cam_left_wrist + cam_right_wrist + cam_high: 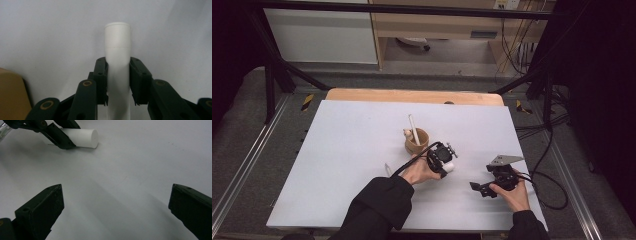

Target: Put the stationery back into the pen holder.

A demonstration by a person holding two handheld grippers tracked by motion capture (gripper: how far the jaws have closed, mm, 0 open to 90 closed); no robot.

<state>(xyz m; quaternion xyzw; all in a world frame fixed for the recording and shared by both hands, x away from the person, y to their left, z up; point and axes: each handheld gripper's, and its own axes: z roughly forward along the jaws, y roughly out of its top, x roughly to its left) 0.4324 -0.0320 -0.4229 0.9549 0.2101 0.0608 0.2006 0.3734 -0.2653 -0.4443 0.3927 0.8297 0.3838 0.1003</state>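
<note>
The left gripper [447, 161] is closed on a white tube [117, 65], its two pads pressing the tube's sides partway along its length, so the capped end projects freely beyond the jaws. In the high view the tube [449, 167] lies low at the white table [352, 150] surface, at roughly 4 o'clock from the wooden cup [417, 141] and just beside it. The mid-body grip probably keeps the tube level and leaves its end clear for insertion. The cup stands upright near the table centre and holds a white stick [414, 129] leaning toward 12 o'clock, plus a small pale figure [407, 133] at its rim. The right gripper [116, 205] holds nothing, with its jaws spread wide over bare table; it sits at 3 o'clock from the left gripper, well apart, likely parked clear of the working hand.
</note>
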